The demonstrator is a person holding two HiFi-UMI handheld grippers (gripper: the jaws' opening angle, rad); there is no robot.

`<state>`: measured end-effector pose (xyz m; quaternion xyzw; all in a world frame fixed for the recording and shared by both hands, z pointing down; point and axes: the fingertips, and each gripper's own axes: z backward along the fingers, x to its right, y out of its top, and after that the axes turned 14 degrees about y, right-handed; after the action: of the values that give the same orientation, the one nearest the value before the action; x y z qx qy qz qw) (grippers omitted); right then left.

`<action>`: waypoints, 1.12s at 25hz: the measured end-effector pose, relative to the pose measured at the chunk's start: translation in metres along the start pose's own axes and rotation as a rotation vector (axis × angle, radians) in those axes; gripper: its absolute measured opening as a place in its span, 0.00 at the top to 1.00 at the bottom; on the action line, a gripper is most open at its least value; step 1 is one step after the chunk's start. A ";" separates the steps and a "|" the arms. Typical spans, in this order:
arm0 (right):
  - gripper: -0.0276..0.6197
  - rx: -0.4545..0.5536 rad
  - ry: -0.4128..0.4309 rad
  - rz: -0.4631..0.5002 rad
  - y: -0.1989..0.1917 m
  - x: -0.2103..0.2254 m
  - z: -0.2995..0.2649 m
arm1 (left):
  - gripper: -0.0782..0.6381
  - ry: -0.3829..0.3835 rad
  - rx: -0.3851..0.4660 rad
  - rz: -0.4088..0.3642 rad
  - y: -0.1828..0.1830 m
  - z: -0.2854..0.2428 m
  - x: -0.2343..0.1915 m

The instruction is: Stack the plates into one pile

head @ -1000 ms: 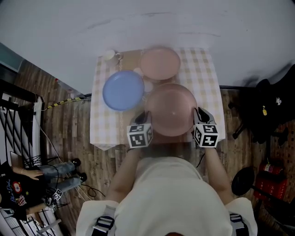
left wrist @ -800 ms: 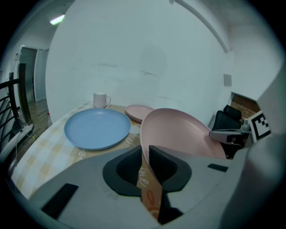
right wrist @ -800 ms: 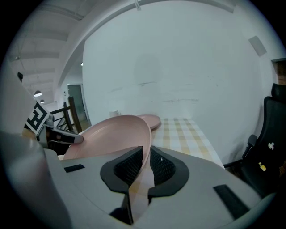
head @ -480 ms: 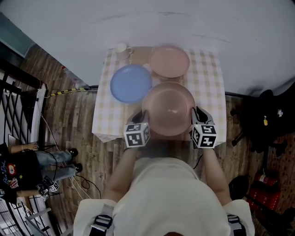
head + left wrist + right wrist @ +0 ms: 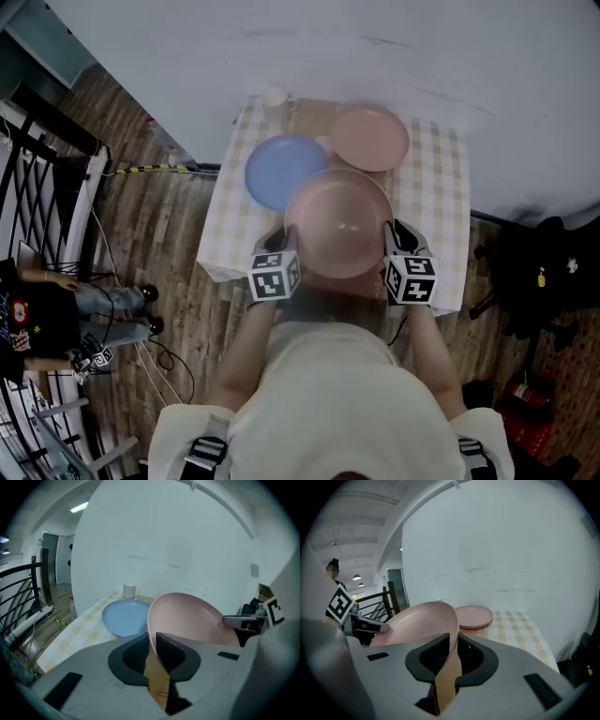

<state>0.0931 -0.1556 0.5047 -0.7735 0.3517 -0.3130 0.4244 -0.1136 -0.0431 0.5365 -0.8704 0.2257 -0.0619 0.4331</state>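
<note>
I hold a large pink plate [image 5: 339, 222] in the air over the checked table [image 5: 441, 216], tilted. My left gripper [image 5: 281, 239] is shut on its left rim, and my right gripper [image 5: 394, 234] is shut on its right rim. In the left gripper view the rim of the held plate [image 5: 192, 620] runs between the pads of the left gripper [image 5: 153, 644]. In the right gripper view the held plate [image 5: 417, 620] sits likewise in the right gripper [image 5: 453, 651]. A blue plate [image 5: 281, 169] lies on the table's left. A smaller pink plate [image 5: 370, 137] lies at the back right.
A white mug [image 5: 275, 97] stands at the table's back left corner, against the white wall. A black railing [image 5: 47, 187] and a seated person [image 5: 37, 319] are to the left on the wooden floor. Dark bags [image 5: 544, 272] sit right of the table.
Both grippers have carried the large pink plate a little up and leftward over the table, so it now overlaps the blue plate's right edge. The grip is unchanged.
</note>
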 end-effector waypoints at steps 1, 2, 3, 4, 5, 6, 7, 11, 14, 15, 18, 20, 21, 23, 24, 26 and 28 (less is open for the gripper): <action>0.89 -0.002 0.009 0.004 0.003 -0.003 -0.006 | 0.84 0.007 0.001 0.004 0.002 -0.001 -0.005; 0.89 -0.003 0.019 0.009 0.006 -0.006 -0.012 | 0.84 0.013 0.002 0.008 0.005 -0.002 -0.011; 0.89 -0.004 0.028 0.013 0.009 -0.009 -0.018 | 0.84 0.018 0.003 0.012 0.008 -0.003 -0.017; 0.89 -0.006 0.036 0.017 0.012 -0.012 -0.024 | 0.84 0.023 0.004 0.016 0.010 -0.004 -0.023; 0.89 -0.007 0.043 0.021 0.014 -0.016 -0.030 | 0.84 0.029 0.006 0.019 0.013 -0.006 -0.029; 0.89 -0.007 0.049 0.024 0.018 -0.018 -0.037 | 0.84 0.034 0.007 0.023 0.016 -0.009 -0.034; 0.89 -0.007 0.053 0.028 0.021 -0.021 -0.043 | 0.84 0.040 0.009 0.026 0.020 -0.011 -0.040; 0.89 -0.012 0.064 0.044 0.033 -0.028 -0.064 | 0.84 0.050 0.014 0.040 0.030 -0.021 -0.057; 0.89 -0.019 0.068 0.054 0.038 -0.033 -0.079 | 0.84 0.050 0.017 0.047 0.037 -0.028 -0.069; 0.89 -0.019 0.069 0.056 0.040 -0.035 -0.085 | 0.84 0.051 0.019 0.050 0.040 -0.030 -0.073; 0.89 -0.024 0.071 0.059 0.045 -0.040 -0.101 | 0.84 0.051 0.024 0.055 0.047 -0.038 -0.087; 0.89 -0.031 0.071 0.058 0.046 -0.044 -0.112 | 0.84 0.051 0.022 0.061 0.050 -0.043 -0.096; 0.89 -0.035 0.072 0.060 0.048 -0.046 -0.117 | 0.84 0.050 0.021 0.064 0.051 -0.046 -0.100; 0.89 -0.041 0.072 0.066 0.051 -0.051 -0.127 | 0.84 0.048 0.018 0.068 0.054 -0.052 -0.109; 0.89 -0.045 0.071 0.070 0.052 -0.054 -0.132 | 0.84 0.047 0.017 0.070 0.055 -0.054 -0.114; 0.89 -0.055 0.069 0.079 0.053 -0.057 -0.141 | 0.84 0.046 0.014 0.073 0.056 -0.059 -0.121; 0.89 -0.062 0.068 0.086 0.053 -0.059 -0.149 | 0.84 0.046 0.012 0.075 0.057 -0.066 -0.127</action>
<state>-0.0710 -0.1940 0.5135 -0.7594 0.4082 -0.3094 0.4013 -0.2661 -0.0637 0.5439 -0.8570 0.2679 -0.0669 0.4351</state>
